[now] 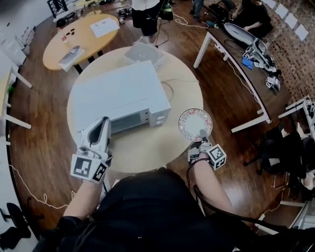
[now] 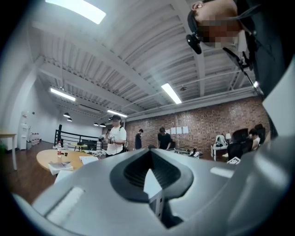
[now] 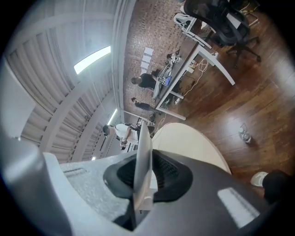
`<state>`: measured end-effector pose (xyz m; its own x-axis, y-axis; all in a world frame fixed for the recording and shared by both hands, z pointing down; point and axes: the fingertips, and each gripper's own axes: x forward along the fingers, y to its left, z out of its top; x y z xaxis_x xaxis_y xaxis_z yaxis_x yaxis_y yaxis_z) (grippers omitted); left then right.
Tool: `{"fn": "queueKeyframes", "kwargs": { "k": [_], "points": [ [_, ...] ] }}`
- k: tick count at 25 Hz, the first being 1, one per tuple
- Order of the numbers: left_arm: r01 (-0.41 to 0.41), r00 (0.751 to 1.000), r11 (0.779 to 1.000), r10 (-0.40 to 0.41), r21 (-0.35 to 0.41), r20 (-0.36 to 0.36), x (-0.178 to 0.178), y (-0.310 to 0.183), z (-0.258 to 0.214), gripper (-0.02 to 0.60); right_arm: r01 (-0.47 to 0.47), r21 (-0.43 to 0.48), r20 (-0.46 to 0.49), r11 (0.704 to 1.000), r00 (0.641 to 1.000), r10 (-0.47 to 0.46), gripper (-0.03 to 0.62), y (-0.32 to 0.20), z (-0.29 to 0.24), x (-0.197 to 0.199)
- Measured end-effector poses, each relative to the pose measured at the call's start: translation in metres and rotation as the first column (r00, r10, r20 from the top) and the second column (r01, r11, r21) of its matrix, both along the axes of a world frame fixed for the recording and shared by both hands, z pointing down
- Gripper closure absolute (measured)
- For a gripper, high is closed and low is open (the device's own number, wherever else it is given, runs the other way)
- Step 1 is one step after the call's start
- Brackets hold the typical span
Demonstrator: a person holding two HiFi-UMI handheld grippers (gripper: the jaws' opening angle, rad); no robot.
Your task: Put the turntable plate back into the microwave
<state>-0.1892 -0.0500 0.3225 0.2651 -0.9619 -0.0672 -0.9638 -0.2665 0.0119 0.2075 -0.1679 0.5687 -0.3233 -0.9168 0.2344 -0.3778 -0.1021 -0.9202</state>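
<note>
Head view: the boxy white microwave (image 1: pixel 120 96) sits mid-frame on the round pale wooden table (image 1: pixel 147 147). The round pattern-rimmed plate (image 1: pixel 195 124) is to its right, with its near rim clamped by the right gripper (image 1: pixel 202 138). The left gripper (image 1: pixel 103 123) is nearer the door.
Left gripper view: the jaws are together, gripping nothing.
Right gripper view: the plate (image 3: pixel 143 138) is edge-on, pinched between the pads.

Bare tabletop (image 1: pixel 147 147) before the microwave (image 1: pixel 120 96)

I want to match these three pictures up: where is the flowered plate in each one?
Head view: the plate is right of centre, beside the microwave, its near rim in the right claw.
Left gripper view: not in it.
Right gripper view: edge-on at centre, a thin sliver between the jaws.
Shared landmark: the standing person in a white shirt.
</note>
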Motion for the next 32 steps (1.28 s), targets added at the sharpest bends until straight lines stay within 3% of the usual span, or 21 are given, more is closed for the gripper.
{"fn": "queueKeyframes", "kwargs": {
  "k": [20,25,32],
  "points": [
    [0.057,0.998,0.998,-0.057,-0.037,0.003,-0.052,0.03,0.016,0.578,-0.004,-0.027,0.022,1.0,1.0,0.005,0.557,0.031,0.001,-0.026],
    [0.044,0.999,0.998,-0.044,-0.041,-0.004,-0.053,0.032,0.016,0.545,0.013,-0.029,0.022,0.999,1.0,-0.012,0.557,0.033,-0.001,-0.035],
    [0.07,0.998,0.997,-0.07,-0.027,0.005,-0.056,0.045,0.012,0.545,0.045,-0.039,0.02,0.998,0.999,-0.044,0.557,0.04,0.006,-0.044]
  ]
}}
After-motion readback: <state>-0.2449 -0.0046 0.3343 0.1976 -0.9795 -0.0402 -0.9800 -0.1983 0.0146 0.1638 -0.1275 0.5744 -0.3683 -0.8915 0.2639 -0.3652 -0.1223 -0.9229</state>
